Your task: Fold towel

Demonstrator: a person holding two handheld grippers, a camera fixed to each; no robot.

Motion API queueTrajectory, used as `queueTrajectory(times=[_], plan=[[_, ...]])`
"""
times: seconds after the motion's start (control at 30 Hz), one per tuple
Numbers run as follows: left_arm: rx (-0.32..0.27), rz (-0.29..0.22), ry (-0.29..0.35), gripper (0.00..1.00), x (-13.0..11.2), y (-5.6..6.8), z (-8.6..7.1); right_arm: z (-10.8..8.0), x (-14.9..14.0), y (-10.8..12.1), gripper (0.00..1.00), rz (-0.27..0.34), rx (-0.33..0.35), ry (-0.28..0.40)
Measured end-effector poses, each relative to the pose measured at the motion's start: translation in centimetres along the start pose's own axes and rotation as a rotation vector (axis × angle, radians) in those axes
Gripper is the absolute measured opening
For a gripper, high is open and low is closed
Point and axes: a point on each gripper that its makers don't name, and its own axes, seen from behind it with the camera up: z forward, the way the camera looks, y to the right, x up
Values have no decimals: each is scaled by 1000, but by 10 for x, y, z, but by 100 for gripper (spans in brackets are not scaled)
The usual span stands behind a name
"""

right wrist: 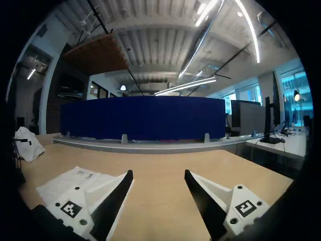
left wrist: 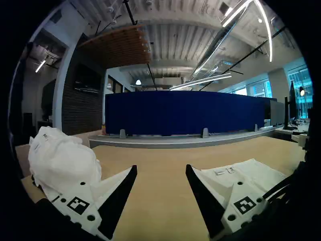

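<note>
On the wooden table point(left wrist: 160, 180) before the blue partition point(left wrist: 180, 112), a white towel point(left wrist: 265, 172) lies flat between the two grippers, thin, soft and light by its look, best pinched at a corner, while the left gripper point(left wrist: 161, 166) and right gripper point(right wrist: 158, 172) wait, fingers spread and empty.

White towel point(right wrist: 64, 180), white crumpled cloth point(left wrist: 60, 156), light tan table point(right wrist: 160, 160), deep blue partition point(right wrist: 140, 118).

This was an open-plan office: a blue divider screen point(left wrist: 180, 112) ran along the far edge of the wooden bench point(left wrist: 160, 176), monitors point(right wrist: 267, 116) stood on neighbouring desks point(right wrist: 281, 146), and strip lights point(right wrist: 184, 86) hung under an exposed ceiling with ducts point(left wrist: 212, 48), beside tall windows point(left wrist: 301, 84).
</note>
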Motion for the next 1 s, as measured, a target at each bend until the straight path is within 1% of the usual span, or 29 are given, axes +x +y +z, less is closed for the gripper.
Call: queueTrajectory(times=[0.1,0.2,0.3,0.4,0.5,0.67,0.87,1.0], plan=[[0,0,0,89,1,0,0,0,1,0,100,-6,1,-5],[-1,-1,-2,89,-1,0,0,0,2,-5,100,-23,8,-14],[-4,5,-10,89,-2,1,-1,0,13,-14,100,-47,27,-16],[-6,19,-16,89,6,1,-2,-2,29,-22,100,-57,42,-6],[-6,23,-4,89,25,2,-3,-3,48,-27,100,-49,48,-6],[-9,0,-1,89,66,3,-6,-7,86,-27,100,-47,46,-10],[-5,-17,8,89,122,2,-7,-12,131,-20,100,-52,33,-15],[-13,-13,13,89,150,7,-10,-16,155,-13,100,-41,20,-11]])
